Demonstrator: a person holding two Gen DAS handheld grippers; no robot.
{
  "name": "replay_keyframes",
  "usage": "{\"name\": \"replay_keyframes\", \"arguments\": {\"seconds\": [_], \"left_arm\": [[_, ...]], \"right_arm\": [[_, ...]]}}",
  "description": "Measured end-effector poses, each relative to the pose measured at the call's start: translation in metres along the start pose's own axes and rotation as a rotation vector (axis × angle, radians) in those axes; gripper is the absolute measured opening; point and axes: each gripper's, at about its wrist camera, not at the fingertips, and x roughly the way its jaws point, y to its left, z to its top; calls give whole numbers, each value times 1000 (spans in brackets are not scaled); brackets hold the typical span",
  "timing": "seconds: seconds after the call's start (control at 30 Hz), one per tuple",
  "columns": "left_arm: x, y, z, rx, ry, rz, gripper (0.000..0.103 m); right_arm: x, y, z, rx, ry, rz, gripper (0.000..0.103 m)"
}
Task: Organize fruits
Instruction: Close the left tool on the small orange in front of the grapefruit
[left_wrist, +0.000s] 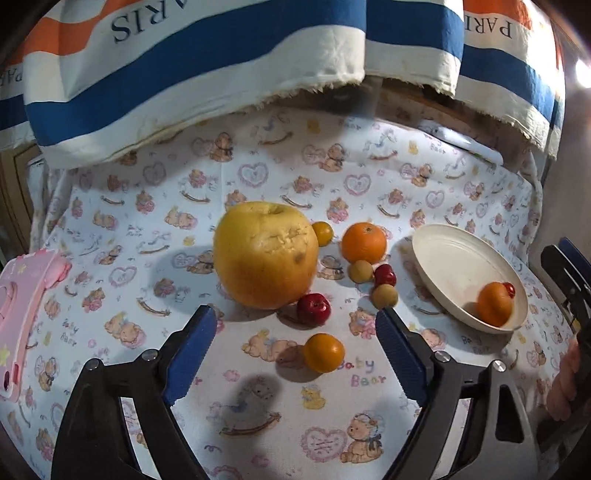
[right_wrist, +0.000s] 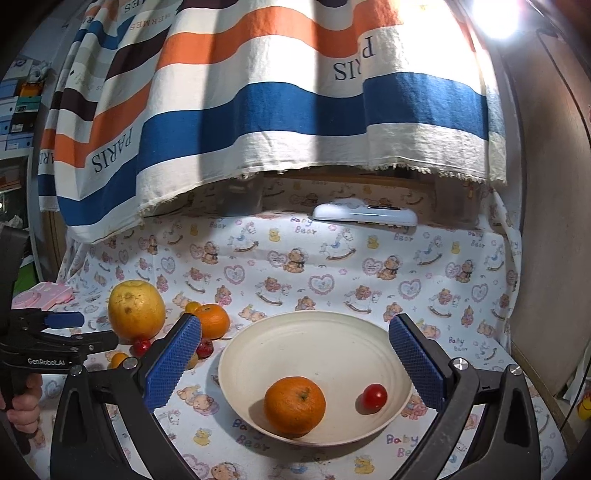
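In the left wrist view my left gripper (left_wrist: 295, 317) stands open just above the cloth, and nothing is pressed by its blue pads. A small red fruit (left_wrist: 313, 309) lies between its fingertips and a small orange-yellow fruit (left_wrist: 324, 352) a little nearer. Beyond them are a big yellow citrus (left_wrist: 266, 254), an orange (left_wrist: 364, 242), two tan round fruits (left_wrist: 361, 271) and a red cherry tomato (left_wrist: 385, 275). My right gripper (right_wrist: 295, 325) hangs open and empty over the cream plate (right_wrist: 314, 332). On the plate lie an orange (right_wrist: 294, 405) and a red cherry tomato (right_wrist: 374, 397).
A striped cloth (right_wrist: 258, 110) hangs over the back of the table. Under it lies a white device (right_wrist: 365, 216). A pink toy (left_wrist: 22, 321) sits at the left edge. A brown wall (right_wrist: 546, 221) closes the right side. A hand (right_wrist: 22, 406) holds the left gripper.
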Motion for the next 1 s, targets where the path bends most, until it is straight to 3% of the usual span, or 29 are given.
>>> {"name": "replay_keyframes", "arguments": {"seconds": [0.1,0.2,0.27,0.37,0.5,0.53,0.6,0.87,1.0], "left_arm": [[6,-5,-2,22,35,-8,78],[13,-7,-3,29,77,29,78],[13,-5,-3,25,79,4,78],[17,-6,-4,33,111,-17,76],[22,-11,-7,59,147,-24,52],[24,-11,-9,59,161,-29,42],[29,-10,-10,49,196,-53,34],[32,-9,-10,43,224,-93,28],[25,-12,-8,74,189,-46,28]], "right_arm": [[0,0,0,-1,3,3,102],[2,2,0,-7,10,2,102],[3,2,0,-8,21,3,102],[10,3,0,-22,66,32,91],[11,4,0,-29,76,31,86],[12,5,-1,-35,82,28,82],[14,8,-2,-48,102,43,74],[14,10,-3,-55,118,57,70],[14,10,-1,-46,137,74,70]]}}
